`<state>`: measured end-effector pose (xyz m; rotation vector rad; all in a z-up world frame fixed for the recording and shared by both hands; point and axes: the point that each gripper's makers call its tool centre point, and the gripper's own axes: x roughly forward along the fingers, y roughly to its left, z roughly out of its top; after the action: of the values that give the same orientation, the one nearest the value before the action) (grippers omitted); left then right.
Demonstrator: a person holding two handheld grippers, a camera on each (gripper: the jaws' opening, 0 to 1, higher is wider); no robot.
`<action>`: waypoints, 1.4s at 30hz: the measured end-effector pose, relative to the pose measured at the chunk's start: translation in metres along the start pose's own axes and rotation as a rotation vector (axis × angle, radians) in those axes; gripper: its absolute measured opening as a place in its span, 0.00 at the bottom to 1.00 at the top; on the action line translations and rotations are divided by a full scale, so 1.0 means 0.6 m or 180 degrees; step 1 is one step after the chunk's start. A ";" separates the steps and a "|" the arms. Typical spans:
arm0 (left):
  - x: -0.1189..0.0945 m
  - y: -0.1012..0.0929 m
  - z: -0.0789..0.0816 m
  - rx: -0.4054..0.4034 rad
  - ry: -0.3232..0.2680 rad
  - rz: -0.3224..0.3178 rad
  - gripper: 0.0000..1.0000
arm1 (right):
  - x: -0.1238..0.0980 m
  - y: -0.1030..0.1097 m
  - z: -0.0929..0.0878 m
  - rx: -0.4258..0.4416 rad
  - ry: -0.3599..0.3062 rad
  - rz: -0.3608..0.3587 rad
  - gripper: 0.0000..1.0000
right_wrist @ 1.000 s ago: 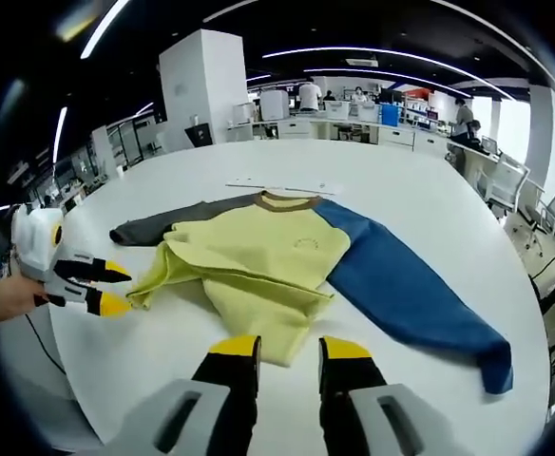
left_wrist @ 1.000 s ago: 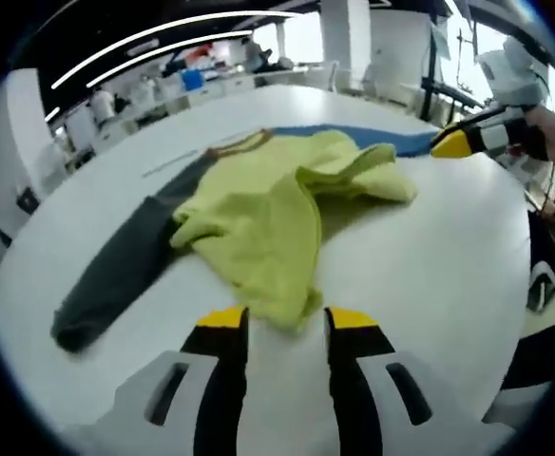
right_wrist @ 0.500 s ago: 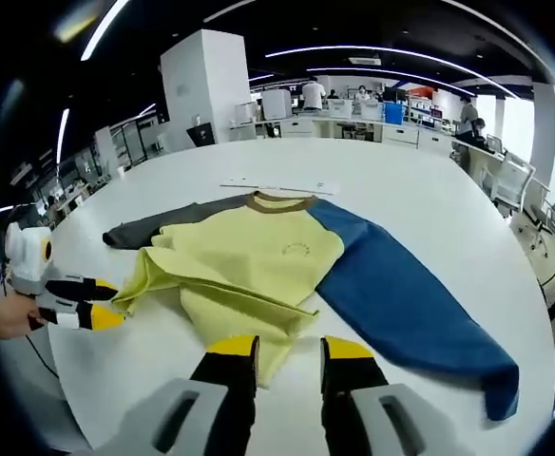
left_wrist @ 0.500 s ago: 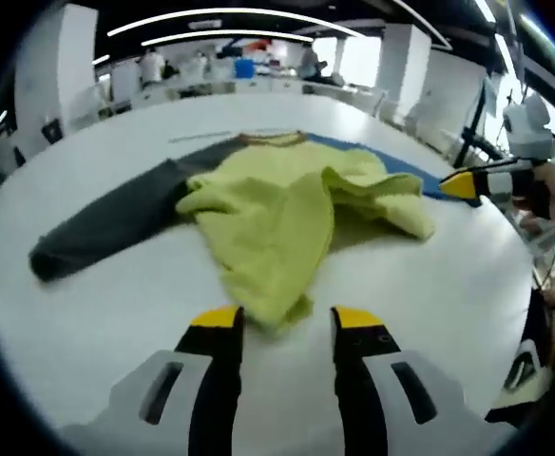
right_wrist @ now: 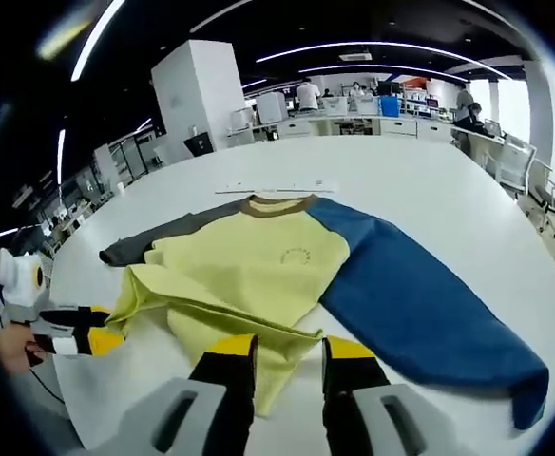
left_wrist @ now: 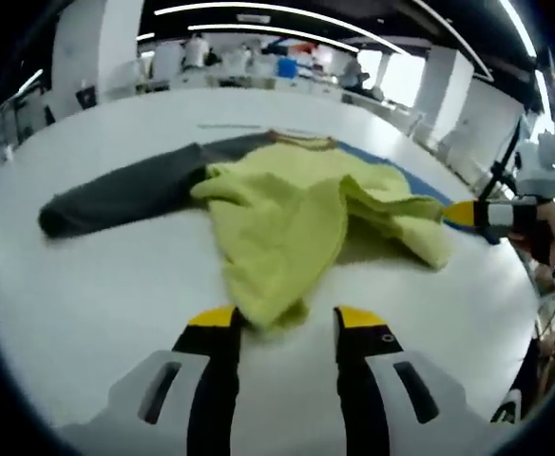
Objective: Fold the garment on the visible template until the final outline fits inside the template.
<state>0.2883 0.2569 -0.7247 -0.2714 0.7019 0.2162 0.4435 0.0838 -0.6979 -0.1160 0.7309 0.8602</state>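
A long-sleeved shirt lies on the white table, its yellow-green body (right_wrist: 249, 271) folded and rumpled, with a blue sleeve (right_wrist: 420, 304), a grey sleeve (right_wrist: 154, 242) and a brown collar (right_wrist: 277, 201). My right gripper (right_wrist: 287, 350) is open, and the yellow hem lies between its jaw tips. In the left gripper view the yellow body (left_wrist: 277, 214) is bunched, the grey sleeve (left_wrist: 116, 195) stretches left, and my left gripper (left_wrist: 287, 321) stands open with the hem's edge just ahead of its tips. The left gripper (right_wrist: 80, 332) sits beside the shirt's folded left corner. The right gripper (left_wrist: 482, 214) comes in from the right.
A thin pale strip (right_wrist: 277, 187) lies on the table (right_wrist: 430, 199) behind the collar. The table's curved edge runs near both grippers. A hand (right_wrist: 7, 347) holds the left gripper. Desks, chairs and people stand far behind.
Both views have closed in on the shirt. The yellow hem now reaches in between the right gripper's jaws. In the right gripper view the left gripper sits lower and further left.
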 end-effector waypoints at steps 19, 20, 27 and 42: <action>0.003 0.005 -0.003 0.0018 0.0012 0.0120 0.07 | 0.011 -0.007 -0.011 -0.0059 0.0020 -0.0057 0.07; 0.003 0.005 -0.003 0.0033 0.0016 0.0112 0.06 | 0.011 -0.007 -0.011 -0.0055 0.0017 -0.0059 0.06; -0.004 0.007 -0.005 0.0116 0.0079 0.0074 0.03 | 0.005 -0.007 -0.001 -0.0078 -0.0057 -0.0066 0.00; -0.056 0.044 0.013 0.0789 0.0082 0.0168 0.02 | -0.058 0.009 0.010 -0.0098 -0.0177 -0.0004 0.00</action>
<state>0.2606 0.2809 -0.7014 -0.0191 0.7540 0.1741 0.4282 0.0670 -0.6705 -0.1196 0.6656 0.8704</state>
